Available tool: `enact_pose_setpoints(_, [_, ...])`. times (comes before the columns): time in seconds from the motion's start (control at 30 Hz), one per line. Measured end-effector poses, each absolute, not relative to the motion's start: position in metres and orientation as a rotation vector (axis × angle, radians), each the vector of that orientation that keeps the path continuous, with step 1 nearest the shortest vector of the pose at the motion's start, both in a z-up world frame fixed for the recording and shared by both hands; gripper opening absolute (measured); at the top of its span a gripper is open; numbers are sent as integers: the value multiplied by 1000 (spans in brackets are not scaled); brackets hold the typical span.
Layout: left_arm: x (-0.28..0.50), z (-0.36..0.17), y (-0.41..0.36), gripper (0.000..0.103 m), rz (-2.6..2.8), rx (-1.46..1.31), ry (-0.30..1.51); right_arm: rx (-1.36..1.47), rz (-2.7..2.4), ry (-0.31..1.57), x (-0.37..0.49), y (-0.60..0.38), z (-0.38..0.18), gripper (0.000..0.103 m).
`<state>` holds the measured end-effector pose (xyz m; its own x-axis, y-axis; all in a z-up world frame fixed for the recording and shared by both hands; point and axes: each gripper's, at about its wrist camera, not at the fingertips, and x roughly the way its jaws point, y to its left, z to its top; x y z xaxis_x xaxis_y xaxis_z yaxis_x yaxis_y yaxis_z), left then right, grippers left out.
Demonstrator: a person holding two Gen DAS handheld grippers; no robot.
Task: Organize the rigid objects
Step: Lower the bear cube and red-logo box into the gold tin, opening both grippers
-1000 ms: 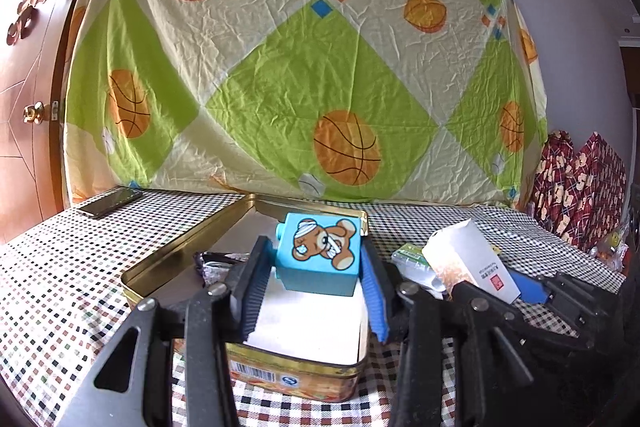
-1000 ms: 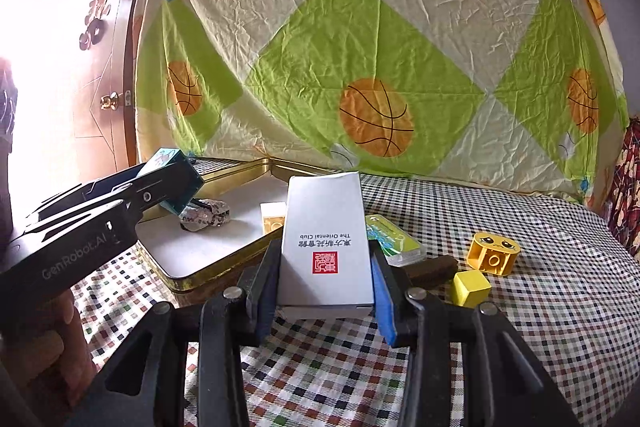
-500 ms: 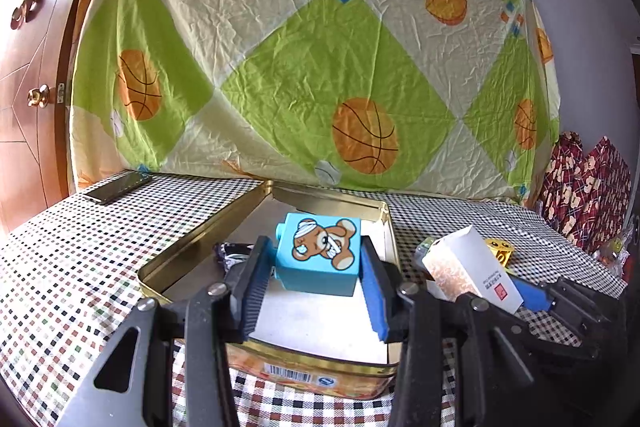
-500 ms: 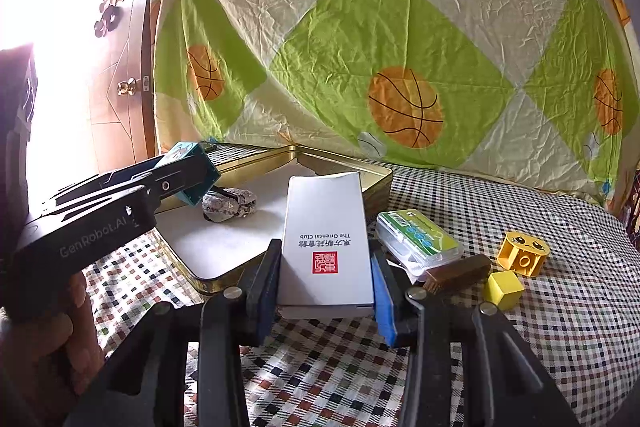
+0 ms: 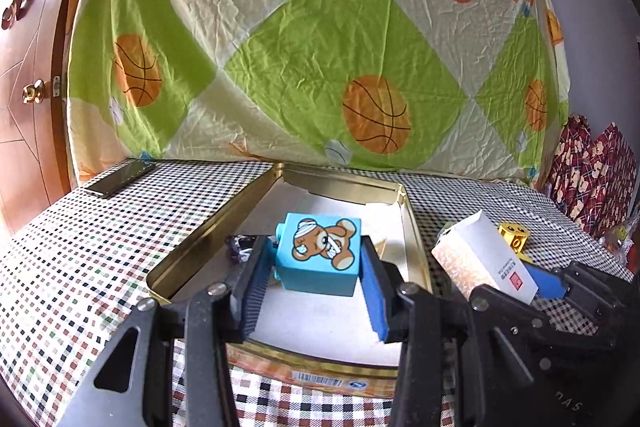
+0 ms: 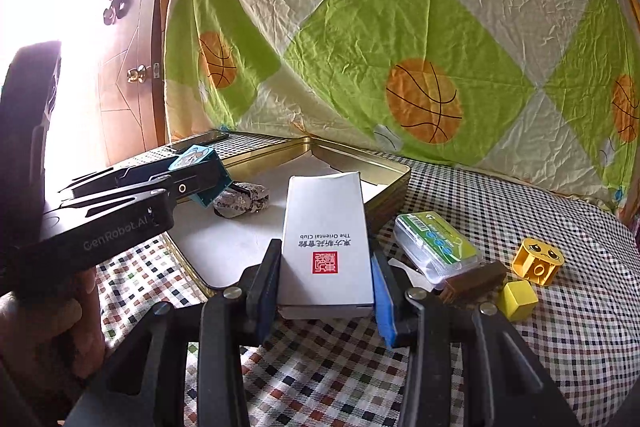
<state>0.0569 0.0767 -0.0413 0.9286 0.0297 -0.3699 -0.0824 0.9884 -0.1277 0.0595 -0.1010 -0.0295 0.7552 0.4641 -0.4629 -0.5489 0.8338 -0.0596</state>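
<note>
Here, two tongs, left (image 5: 318, 291) pinching one blue bear block (image 5: 319, 253), right (image 6: 326, 291) pinching one white box (image 6: 326, 243); two yellow blocks (image 6: 528, 277) nearby.

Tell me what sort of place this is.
Probably a room in a home: a carved wooden door, a basketball-print bedsheet hung as a backdrop, and a table under a checked tablecloth.

Both wrist cams look fwd, slightly down, close over shared gold tin (image 5: 208, 231) (image 6: 394, 173), R cam from its right.

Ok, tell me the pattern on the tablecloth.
The tablecloth has a small multicoloured check on white, clearest in the right wrist view.
</note>
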Motion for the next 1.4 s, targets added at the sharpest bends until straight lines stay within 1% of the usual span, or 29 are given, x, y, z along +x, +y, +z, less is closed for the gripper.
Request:
enact_pose_setpoints(0.43, [85,-36,90,43,16,-142,473,-221,589,472,79,-81,-18,43])
enact_pose_setpoints(0.9, [133,-28,110,43,35,-114,585,-238,594,552,143,-47,-17,43])
enact_pose_setpoints(1.03, [152,-24,115,43,51,-104,631,-247,592,587,163,-33,-21,43])
enact_pose_setpoints(1.27, [176,-20,114,43,90,-51,661,-231,587,624,184,-16,-29,44])
enact_pose_setpoints(1.33, [182,-20,117,44,109,-55,667,-219,591,632,188,-12,-30,44])
enact_pose_setpoints(1.37, [184,-21,118,52,123,-53,672,-218,592,640,190,-11,-32,45])
enact_pose_setpoints(1.4, [186,-22,119,57,131,-53,676,-220,587,650,192,-10,-33,53])
